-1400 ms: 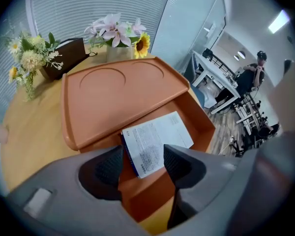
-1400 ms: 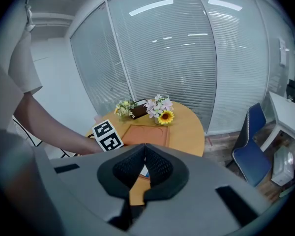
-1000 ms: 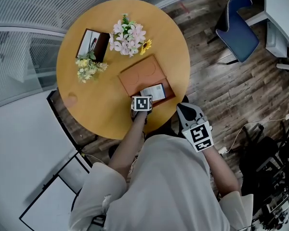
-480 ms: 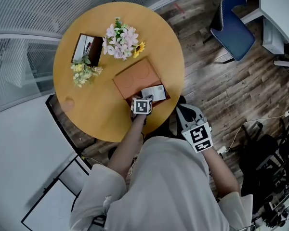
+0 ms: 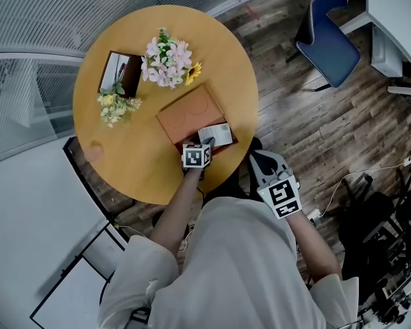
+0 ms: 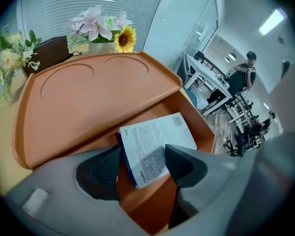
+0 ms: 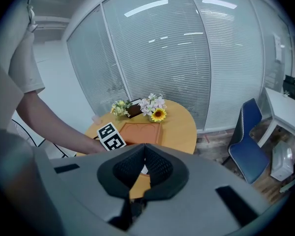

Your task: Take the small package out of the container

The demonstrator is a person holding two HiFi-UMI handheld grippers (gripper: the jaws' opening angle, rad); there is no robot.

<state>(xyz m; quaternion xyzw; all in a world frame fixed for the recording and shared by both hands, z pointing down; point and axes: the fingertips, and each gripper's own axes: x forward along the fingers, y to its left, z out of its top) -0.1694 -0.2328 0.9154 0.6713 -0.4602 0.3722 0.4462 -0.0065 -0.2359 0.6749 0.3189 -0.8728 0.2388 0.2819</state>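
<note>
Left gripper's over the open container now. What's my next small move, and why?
Probably close the left gripper on the small package: its jaws have just been opening and now straddle the package's near end without pressing it, inside the container.

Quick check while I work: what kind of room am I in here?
Most likely an office meeting corner: glass walls with blinds, a round wooden table and a blue chair.

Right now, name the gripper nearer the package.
Left. The left gripper, fingers just opened wider, straddles the package in the container; the right gripper hangs shut off the table.
</note>
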